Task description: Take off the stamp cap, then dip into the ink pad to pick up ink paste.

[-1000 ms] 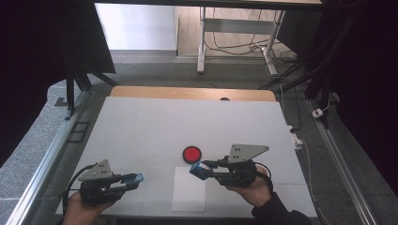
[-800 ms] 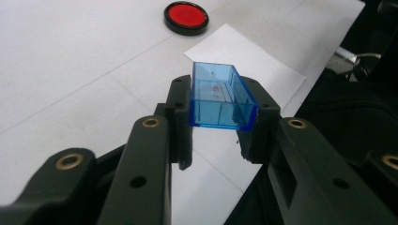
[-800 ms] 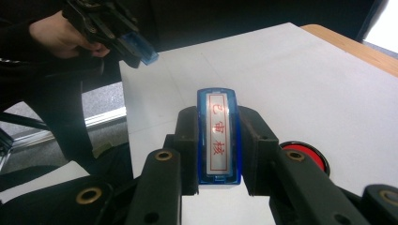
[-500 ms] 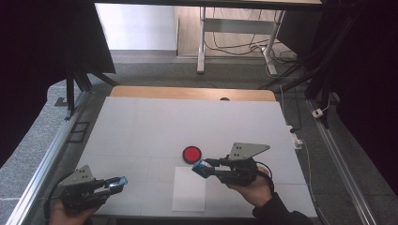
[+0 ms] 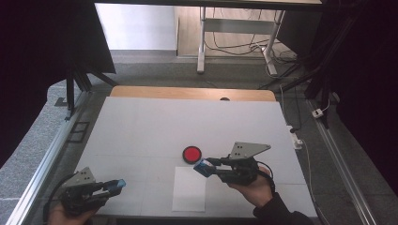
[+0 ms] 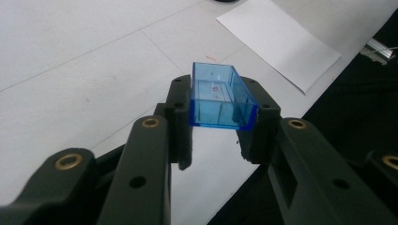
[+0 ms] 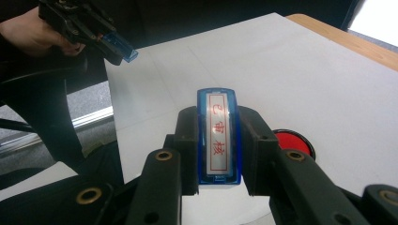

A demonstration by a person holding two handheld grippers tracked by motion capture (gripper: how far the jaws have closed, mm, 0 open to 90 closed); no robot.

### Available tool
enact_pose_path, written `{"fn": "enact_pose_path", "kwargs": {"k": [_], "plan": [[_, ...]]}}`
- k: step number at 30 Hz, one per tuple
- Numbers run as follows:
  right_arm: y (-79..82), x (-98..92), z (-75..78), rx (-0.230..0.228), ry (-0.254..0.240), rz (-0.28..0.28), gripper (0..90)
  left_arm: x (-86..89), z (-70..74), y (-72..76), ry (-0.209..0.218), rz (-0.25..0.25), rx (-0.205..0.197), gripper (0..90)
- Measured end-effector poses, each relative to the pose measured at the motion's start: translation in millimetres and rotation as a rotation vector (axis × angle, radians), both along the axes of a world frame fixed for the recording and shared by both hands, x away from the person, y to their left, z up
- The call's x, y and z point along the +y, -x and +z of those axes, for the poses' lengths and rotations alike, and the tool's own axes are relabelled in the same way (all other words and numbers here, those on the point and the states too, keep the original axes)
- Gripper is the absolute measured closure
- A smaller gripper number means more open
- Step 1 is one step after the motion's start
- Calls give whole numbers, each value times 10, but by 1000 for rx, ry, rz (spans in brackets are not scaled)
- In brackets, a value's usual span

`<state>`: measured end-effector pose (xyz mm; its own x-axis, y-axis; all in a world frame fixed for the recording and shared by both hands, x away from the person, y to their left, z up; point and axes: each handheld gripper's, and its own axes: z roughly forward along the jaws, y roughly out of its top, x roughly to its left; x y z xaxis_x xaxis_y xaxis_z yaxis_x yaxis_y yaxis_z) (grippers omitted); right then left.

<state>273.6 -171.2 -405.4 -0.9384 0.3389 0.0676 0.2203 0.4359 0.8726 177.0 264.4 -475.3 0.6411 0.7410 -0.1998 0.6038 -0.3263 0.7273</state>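
Clamping a blue stamp label-up, the right tool hovers between the red ink pad and the white paper sheet, while the left tool grips the clear blue cap low over the near-left surface. A tilted press could smear the print, or the shallow-held cap could slip out. Red characters on the stamp read in the right gripper view, where the high view gives layout.
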Motion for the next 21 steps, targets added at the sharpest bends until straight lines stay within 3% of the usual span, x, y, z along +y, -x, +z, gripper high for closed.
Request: {"fn": "enact_pose_path", "kwargs": {"k": [9,21], "plan": [[-30,3,-7,-8,16,-16,713,38,-6,-11,30,13,11,680],[-168,73,-58,1,49,-40,713,25,-5,-1,20,5,-1,681]]}}
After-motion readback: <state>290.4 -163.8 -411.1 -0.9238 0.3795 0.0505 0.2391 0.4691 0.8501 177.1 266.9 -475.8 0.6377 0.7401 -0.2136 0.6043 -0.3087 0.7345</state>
